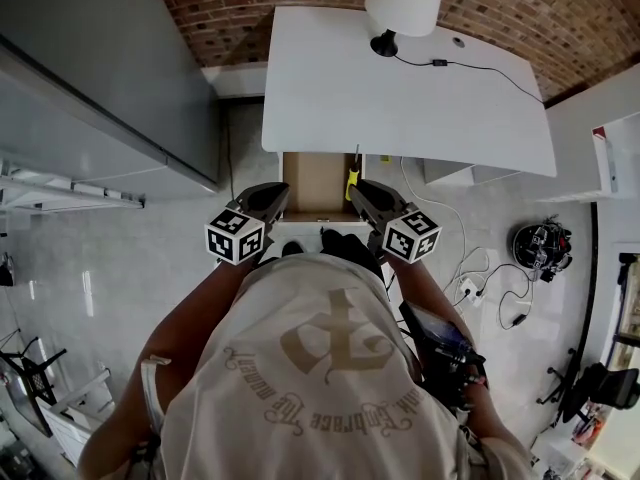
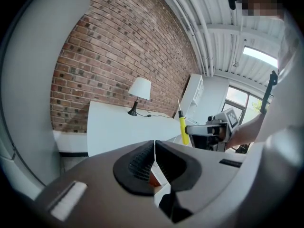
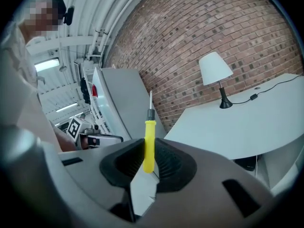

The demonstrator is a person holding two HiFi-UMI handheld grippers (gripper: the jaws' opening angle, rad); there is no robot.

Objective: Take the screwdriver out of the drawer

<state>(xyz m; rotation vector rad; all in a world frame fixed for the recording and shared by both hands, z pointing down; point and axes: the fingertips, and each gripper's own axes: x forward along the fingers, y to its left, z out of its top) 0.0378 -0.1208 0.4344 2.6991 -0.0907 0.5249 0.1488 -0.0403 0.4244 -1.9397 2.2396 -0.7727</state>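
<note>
We see the right tool (image 3: pixel 148 159) clamped on the screwdriver (image 3: pixel 149 144), its two dark ribbed pads pressing the lower part of the handle from either side. The screwdriver has a slim, bright yellow handle, a short dark collar above it and a thin silvery shaft. It stands upright out of the jaws and points straight away from the tool. From the head view, the screwdriver (image 1: pixel 352 176) sits at the tip of the right tool (image 1: pixel 353 190), over the right edge of the open drawer (image 1: pixel 312 180), whose inside is brown. The white desk (image 1: pixel 400 88) lies just beyond that tool, with a white lamp (image 1: pixel 403 3) at its far side. The left tool (image 1: pixel 281 192) hovers beside the right one, at the drawer's left edge. In its own view the left tool (image 2: pixel 155 161) has its jaws brought together with nothing between them.
</note>
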